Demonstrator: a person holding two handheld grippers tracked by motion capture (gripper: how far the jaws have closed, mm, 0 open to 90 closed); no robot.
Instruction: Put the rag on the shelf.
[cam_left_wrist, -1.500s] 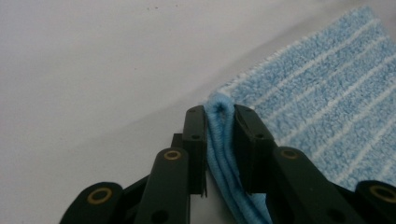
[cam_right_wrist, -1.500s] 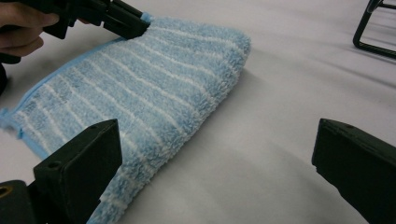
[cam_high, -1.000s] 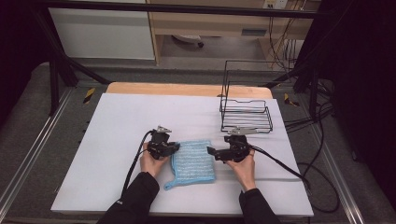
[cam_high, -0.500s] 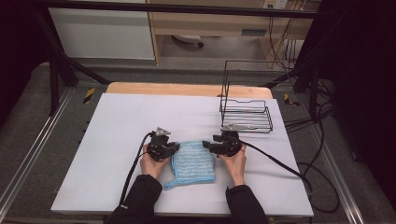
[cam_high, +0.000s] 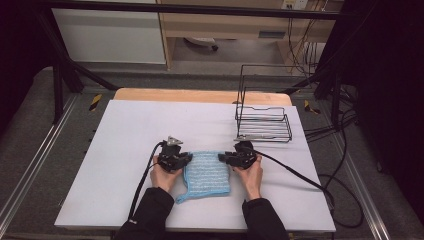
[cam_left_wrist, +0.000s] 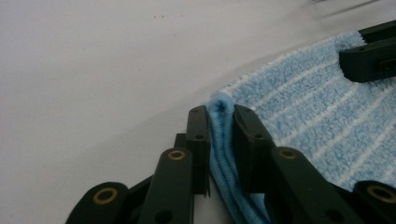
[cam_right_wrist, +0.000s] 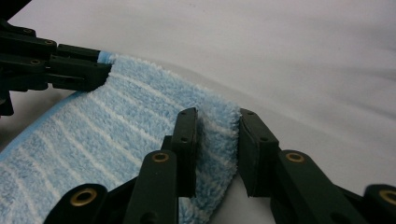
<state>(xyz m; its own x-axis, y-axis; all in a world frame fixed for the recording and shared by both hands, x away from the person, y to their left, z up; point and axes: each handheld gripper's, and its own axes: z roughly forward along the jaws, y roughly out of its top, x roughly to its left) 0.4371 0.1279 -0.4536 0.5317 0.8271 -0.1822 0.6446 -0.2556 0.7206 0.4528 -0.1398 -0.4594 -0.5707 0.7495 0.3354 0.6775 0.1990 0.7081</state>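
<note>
Holding the far left corner of the blue striped cloth (cam_high: 206, 172), your left gripper (cam_high: 181, 160) has its jaws clamped on a pinched-up ridge of the fabric, which the left gripper view shows squeezed between both pads (cam_left_wrist: 221, 122). The cloth itself lies flat on the white tabletop (cam_high: 125, 135), near the front edge, between your two hands.

At the far right corner, your right gripper (cam_high: 231, 158) has just been closing its jaws. The right gripper view shows the cloth edge (cam_right_wrist: 217, 122) standing between them, one pad against the pile, the other with a sliver of gap, so the grip does not yet look secure.

Risks, as judged from here:
- Lifting before the right jaws bite fully would let that corner slip out, leaving the cloth hanging from the left side alone.
- The right jaws take only a shallow margin of the edge; a pull outward could strip it free.
- Uneven lift between the hands would skew any fold.

The wire rack (cam_high: 263, 119) stands well apart at the right rear and is no obstruction.
</note>
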